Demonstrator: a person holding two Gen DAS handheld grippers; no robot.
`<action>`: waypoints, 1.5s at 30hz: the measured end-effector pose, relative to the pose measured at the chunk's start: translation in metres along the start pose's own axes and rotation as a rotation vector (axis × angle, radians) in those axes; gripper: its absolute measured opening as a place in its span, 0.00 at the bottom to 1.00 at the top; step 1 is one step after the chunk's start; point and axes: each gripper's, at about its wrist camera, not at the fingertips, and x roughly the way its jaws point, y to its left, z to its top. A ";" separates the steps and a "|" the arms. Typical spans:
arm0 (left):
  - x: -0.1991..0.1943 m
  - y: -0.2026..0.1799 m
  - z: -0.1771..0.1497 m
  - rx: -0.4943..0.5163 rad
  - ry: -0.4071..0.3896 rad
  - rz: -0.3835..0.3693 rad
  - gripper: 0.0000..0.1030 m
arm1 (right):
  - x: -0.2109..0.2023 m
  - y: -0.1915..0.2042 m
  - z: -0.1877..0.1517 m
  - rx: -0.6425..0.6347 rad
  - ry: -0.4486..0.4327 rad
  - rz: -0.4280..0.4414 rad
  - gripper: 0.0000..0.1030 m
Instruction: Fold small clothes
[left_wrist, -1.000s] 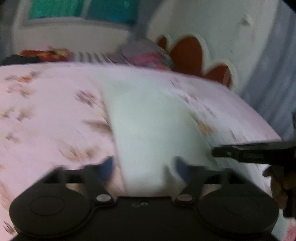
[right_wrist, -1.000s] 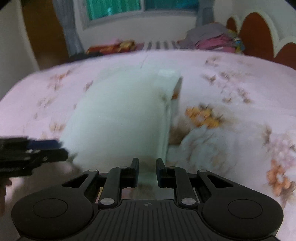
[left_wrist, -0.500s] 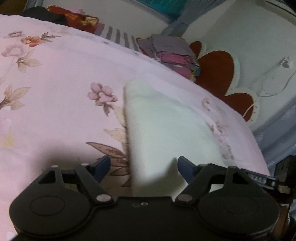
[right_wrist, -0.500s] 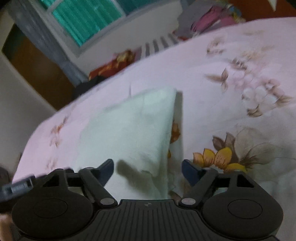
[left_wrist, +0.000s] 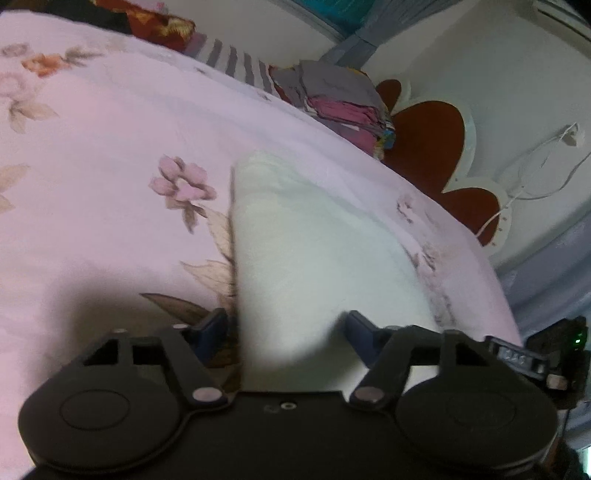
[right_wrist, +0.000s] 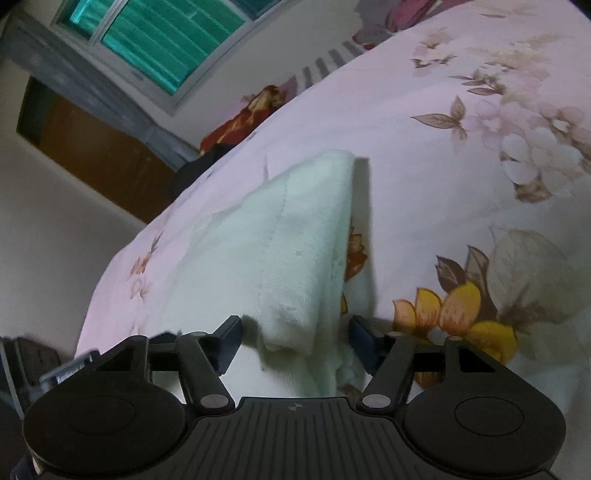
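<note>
A white towelling cloth (left_wrist: 314, 251) lies folded on the pink floral bedsheet (left_wrist: 110, 155). My left gripper (left_wrist: 286, 328) hangs over its near left edge. One fingertip stands just outside that edge and the other over the cloth, and the jaws are closing without pressing on it. In the right wrist view the cloth (right_wrist: 280, 240) shows a doubled right edge. Its near corner sits between the fingers of my right gripper (right_wrist: 295, 332), which is open and does not pinch it. Each gripper shows at the other view's edge: the right gripper (left_wrist: 535, 354) and the left gripper (right_wrist: 66, 369).
A pile of folded clothes (left_wrist: 340, 103) sits at the far side of the bed by the red headboard (left_wrist: 428, 136). Red and dark garments (right_wrist: 243, 118) lie at the bed's far edge below the window (right_wrist: 166, 48). A cable (left_wrist: 546, 162) hangs on the wall.
The right gripper's jaws, shut one second ago, now stand apart. The left jaws have narrowed. Both grippers have rolled and swung to the cloth's near corners, and the cloth now lies still.
</note>
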 end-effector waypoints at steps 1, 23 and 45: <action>0.001 -0.003 0.000 0.001 0.005 0.006 0.61 | 0.002 0.000 0.001 -0.009 0.003 0.001 0.62; -0.087 -0.013 0.004 0.274 -0.073 0.064 0.30 | 0.012 0.140 -0.041 -0.367 -0.108 -0.267 0.31; -0.205 0.129 0.022 0.245 -0.059 0.155 0.30 | 0.120 0.295 -0.138 -0.379 -0.072 -0.172 0.31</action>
